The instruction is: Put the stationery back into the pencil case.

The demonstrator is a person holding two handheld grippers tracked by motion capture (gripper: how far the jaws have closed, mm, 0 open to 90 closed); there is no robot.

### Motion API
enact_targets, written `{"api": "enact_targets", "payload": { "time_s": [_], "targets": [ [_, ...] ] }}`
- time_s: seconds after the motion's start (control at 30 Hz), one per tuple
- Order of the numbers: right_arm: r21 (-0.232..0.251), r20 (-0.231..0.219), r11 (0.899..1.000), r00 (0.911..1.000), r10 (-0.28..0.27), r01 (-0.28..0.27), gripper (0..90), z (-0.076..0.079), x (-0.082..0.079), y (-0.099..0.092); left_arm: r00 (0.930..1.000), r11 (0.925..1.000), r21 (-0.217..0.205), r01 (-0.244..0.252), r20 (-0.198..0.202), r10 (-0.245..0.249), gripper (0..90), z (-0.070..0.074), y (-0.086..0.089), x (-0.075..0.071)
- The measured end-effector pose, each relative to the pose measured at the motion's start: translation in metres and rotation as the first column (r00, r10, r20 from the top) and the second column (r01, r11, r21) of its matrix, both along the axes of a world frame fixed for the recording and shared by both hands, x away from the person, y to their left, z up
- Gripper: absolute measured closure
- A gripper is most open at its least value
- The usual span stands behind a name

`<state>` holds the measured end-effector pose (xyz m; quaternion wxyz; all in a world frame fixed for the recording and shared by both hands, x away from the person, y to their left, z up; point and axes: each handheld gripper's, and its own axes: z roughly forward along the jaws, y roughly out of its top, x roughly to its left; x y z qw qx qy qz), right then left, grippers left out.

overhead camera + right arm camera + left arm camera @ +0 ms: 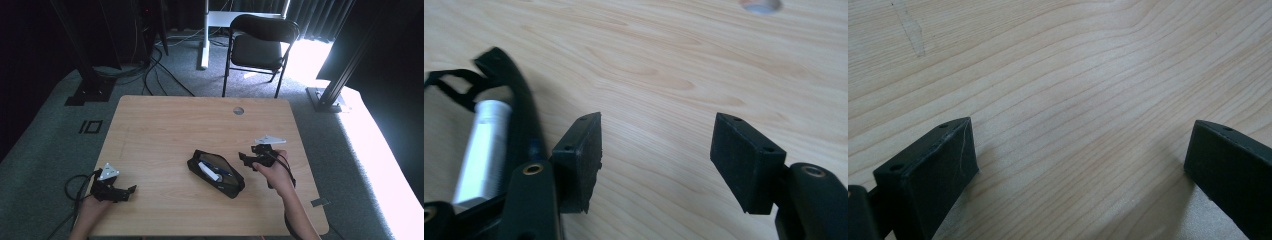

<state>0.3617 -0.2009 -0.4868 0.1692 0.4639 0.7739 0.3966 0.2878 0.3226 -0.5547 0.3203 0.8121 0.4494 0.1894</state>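
The left claw (131, 190) rests low over bare table (165, 125), jaws apart and empty. At centre lies an open pouch (216, 173) with a white tube (210, 171) inside. Just right of it hovers the right claw (242, 158), jaws apart. It seems an approach; next, close on the pouch's rim.

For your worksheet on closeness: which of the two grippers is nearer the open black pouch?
The right gripper, just beside the pouch; the left gripper sits far off near the table's corner.
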Motion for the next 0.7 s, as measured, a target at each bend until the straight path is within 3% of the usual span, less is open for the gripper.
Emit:
{"api": "enact_targets", "payload": {
  "time_s": [0.23,0.43,0.6,0.7],
  "targets": [
    [-0.002,0.002,0.995,0.9948,-0.102,0.102,34.8,-0.017,-0.004,-0.019,1.0000,1.0000,0.000,0.000,0.000,0.000,0.7,0.000,0.000,0.000],
    [-0.021,0.001,0.987,0.9873,-0.159,0.159,33.0,-0.028,-0.009,-0.032,1.0000,1.0000,0.000,0.000,0.000,0.000,0.7,0.000,0.000,0.000],
    [-0.005,-0.005,0.980,0.9802,-0.198,0.198,28.8,-0.038,-0.015,-0.042,1.0000,1.0000,0.000,0.000,0.000,0.000,0.7,0.000,0.000,0.000],
    [-0.032,-0.007,0.975,0.9752,-0.221,0.221,27.3,-0.042,-0.018,-0.049,1.0000,1.0000,0.000,0.001,0.001,-0.001,0.7,0.000,0.000,0.000]
  ]
}}
